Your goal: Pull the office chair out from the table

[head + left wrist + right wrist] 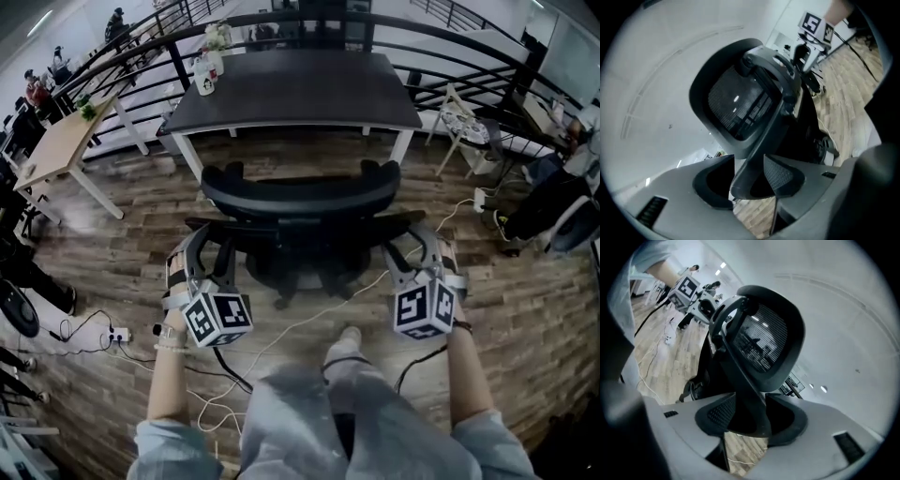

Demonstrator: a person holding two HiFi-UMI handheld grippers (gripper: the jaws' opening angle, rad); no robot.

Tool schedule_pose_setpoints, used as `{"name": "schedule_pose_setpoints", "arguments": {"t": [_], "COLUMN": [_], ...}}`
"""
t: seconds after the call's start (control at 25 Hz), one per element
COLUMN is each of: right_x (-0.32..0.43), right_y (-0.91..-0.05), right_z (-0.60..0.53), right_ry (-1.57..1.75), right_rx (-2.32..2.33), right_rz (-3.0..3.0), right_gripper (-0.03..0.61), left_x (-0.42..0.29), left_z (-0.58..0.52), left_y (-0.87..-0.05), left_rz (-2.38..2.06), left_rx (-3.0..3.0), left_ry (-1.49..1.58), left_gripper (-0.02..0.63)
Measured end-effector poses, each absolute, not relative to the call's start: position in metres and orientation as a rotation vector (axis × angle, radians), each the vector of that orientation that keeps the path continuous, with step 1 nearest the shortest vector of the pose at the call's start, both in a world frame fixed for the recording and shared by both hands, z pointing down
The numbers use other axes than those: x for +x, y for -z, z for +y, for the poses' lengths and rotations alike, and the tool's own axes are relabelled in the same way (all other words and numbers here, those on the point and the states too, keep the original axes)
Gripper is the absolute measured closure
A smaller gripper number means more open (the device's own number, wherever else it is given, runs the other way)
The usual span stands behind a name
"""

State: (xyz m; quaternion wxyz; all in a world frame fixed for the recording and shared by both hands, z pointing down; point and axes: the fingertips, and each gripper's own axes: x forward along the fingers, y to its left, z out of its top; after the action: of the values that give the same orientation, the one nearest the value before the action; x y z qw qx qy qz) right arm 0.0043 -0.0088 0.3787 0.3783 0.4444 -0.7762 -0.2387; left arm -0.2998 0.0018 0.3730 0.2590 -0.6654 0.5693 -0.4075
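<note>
The black mesh-backed office chair (pixel 300 197) stands with its back to me, a little way out from the dark table (pixel 291 84). My left gripper (pixel 202 239) is at the chair's left armrest and my right gripper (pixel 412 242) at the right armrest. In the left gripper view the armrest (pixel 757 154) runs between the jaws of the left gripper (pixel 747 180), with a sliver of light beside one pad. In the right gripper view the other armrest (pixel 745 390) lies between the widely spread jaws of the right gripper (pixel 750 420). The chair back (pixel 736 108) (pixel 764 341) fills both views.
Cables (pixel 281 337) and a power strip (pixel 117 333) lie on the wooden floor by my legs (pixel 319 412). A light wooden table (pixel 56 150) stands at left, a black railing (pixel 141 37) behind. Bottles (pixel 208 66) sit on the dark table's corner. A small stand (pixel 464 127) is at right.
</note>
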Motion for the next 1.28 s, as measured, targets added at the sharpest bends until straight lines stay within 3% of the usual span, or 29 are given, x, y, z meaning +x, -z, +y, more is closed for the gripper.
{"name": "schedule_pose_setpoints", "arguments": {"t": [0.32,0.72,0.8,1.0,1.28], "right_x": [-0.007,-0.027,-0.034,-0.041,-0.034], "right_y": [-0.347,-0.320,-0.320,-0.330,-0.337], "right_z": [0.027,0.063,0.068,0.071,0.079], "right_ry": [0.395,0.270,0.238,0.122,0.033], "right_rx": [1.330,1.510,1.494,1.499,1.528], "right_rz": [-2.288,-2.458,-2.483,-2.520,-2.525], "right_gripper": [0.403,0.572,0.572,0.574,0.574], "left_x": [-0.244,-0.188,-0.184,-0.177,-0.170], "left_z": [0.032,0.064,0.069,0.079,0.088], "left_y": [-0.334,-0.308,-0.304,-0.307,-0.313], "left_rz": [1.655,1.609,1.615,1.609,1.608], "left_rx": [-2.089,-2.298,-2.340,-2.407,-2.453], "left_ry": [0.715,0.482,0.437,0.408,0.405], "left_gripper": [0.445,0.528,0.580,0.611,0.611]}}
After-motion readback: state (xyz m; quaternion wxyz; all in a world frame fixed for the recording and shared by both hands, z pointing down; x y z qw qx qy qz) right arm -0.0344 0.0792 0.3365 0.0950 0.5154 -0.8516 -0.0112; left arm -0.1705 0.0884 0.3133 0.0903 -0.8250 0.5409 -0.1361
